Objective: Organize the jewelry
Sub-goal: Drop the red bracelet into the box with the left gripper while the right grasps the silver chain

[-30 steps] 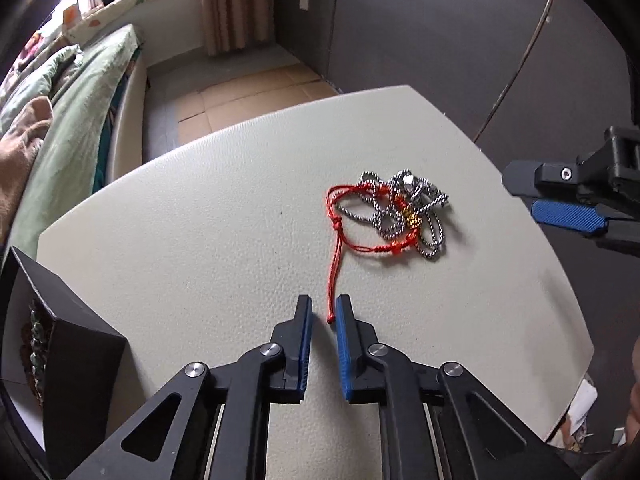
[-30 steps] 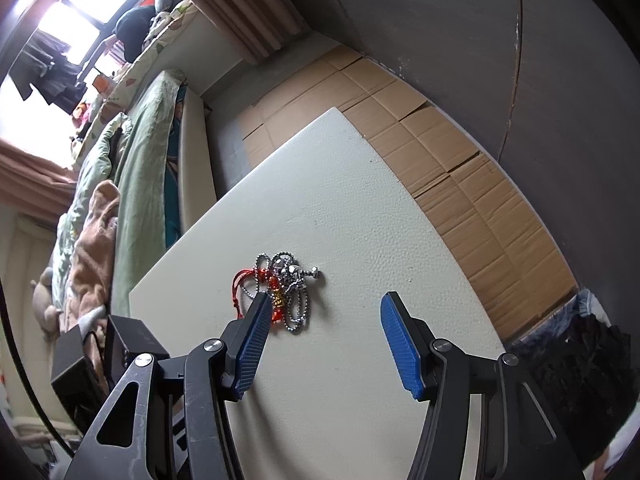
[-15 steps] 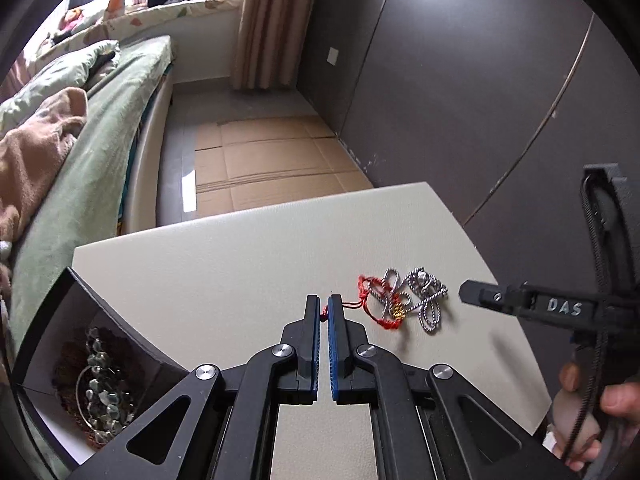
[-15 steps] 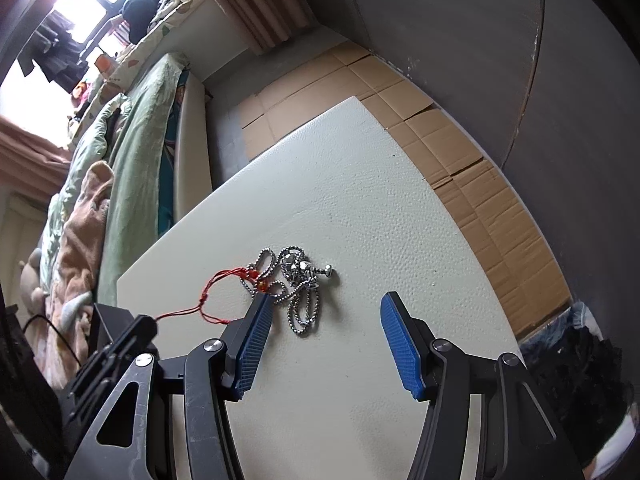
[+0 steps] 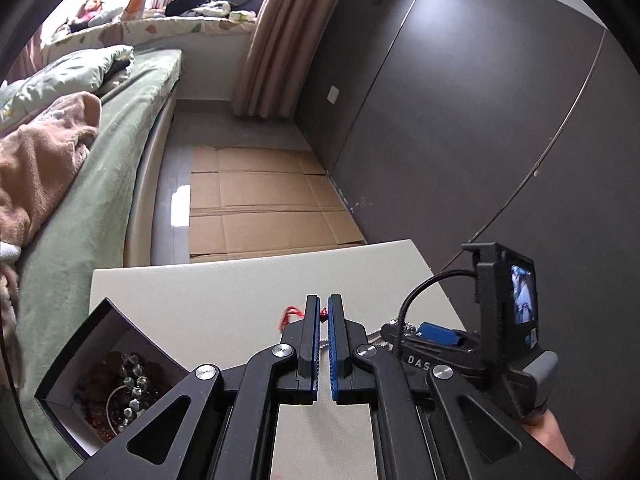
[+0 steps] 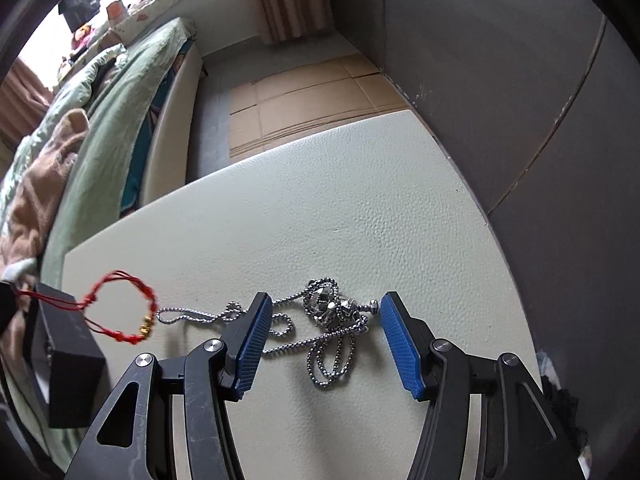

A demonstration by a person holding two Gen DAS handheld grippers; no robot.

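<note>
My left gripper (image 5: 323, 309) is shut on the cord of a red string bracelet (image 6: 120, 304), a bit of red (image 5: 290, 316) showing beside its fingers. In the right wrist view the bracelet, with its gold bead (image 6: 146, 328), hangs in the air above the table's left side, near a black open box (image 6: 68, 352). A tangled silver bead chain (image 6: 328, 316) lies on the cream table (image 6: 360, 200). My right gripper (image 6: 326, 300) points down over it with the jaws closing, the chain between the pads and untouched. The box (image 5: 112, 360) holds beaded jewelry.
A bed with green covers and a brown blanket (image 5: 48, 152) runs along the left. Cardboard sheets (image 5: 256, 204) cover the floor beyond the table's far edge. Dark wall panels (image 6: 520, 80) stand to the right. A hand (image 5: 556, 436) grips the right tool.
The left gripper shut on the red cord and rose, drawing the bracelet away from the silver chain toward the box. The right gripper moved in over the chain, its jaws slightly narrower.
</note>
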